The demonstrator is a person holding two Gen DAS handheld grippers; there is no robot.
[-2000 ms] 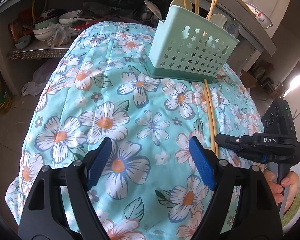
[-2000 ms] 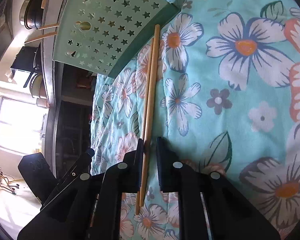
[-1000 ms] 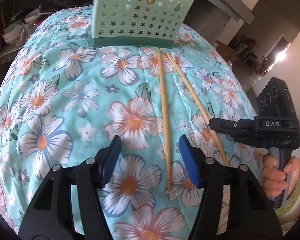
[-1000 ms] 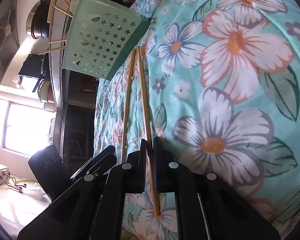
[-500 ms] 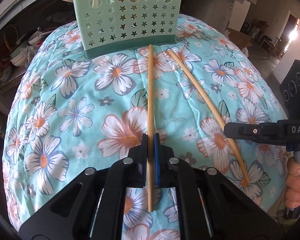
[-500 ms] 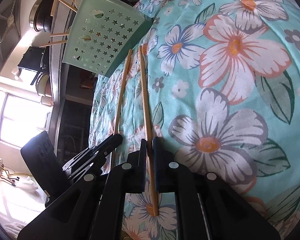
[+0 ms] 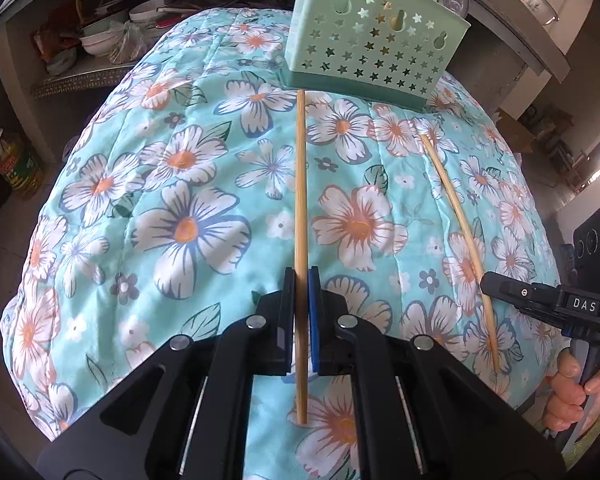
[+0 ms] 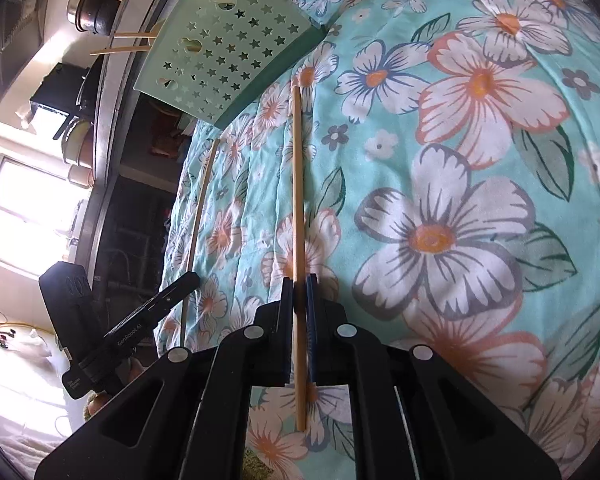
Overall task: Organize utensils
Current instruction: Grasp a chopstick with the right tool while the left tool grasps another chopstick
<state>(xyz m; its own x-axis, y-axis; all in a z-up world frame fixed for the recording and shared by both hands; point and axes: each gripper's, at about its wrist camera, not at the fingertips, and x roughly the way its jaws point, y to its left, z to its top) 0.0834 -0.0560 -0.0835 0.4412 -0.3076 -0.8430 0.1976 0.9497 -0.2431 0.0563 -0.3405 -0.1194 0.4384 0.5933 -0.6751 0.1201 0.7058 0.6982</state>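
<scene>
Left gripper (image 7: 300, 280): clamped on one chopstick (image 7: 300, 208), near its lower end.
Right gripper (image 8: 299, 286): clamped on second chopstick (image 8: 297, 200), likewise low on the shaft.
Person's hand (image 7: 572, 396): wrapped around right gripper's handle, at cloth's edge.
Chopsticks: both over the cloth, apart, tips pointing toward the holder.
Surface: quilted turquoise floral cloth (image 7: 160, 200), domed by the fisheye.
Utensil holder (image 7: 372, 52): mint green, star-punched, upright at far edge of cloth; chopsticks and spoons standing inside.
Beyond, left: open shelf (image 7: 80, 76) with bowls and bags; oil bottle (image 7: 14, 164) on floor.
Beyond, right: countertop (image 7: 512, 28), bright window (image 8: 20, 208).
</scene>
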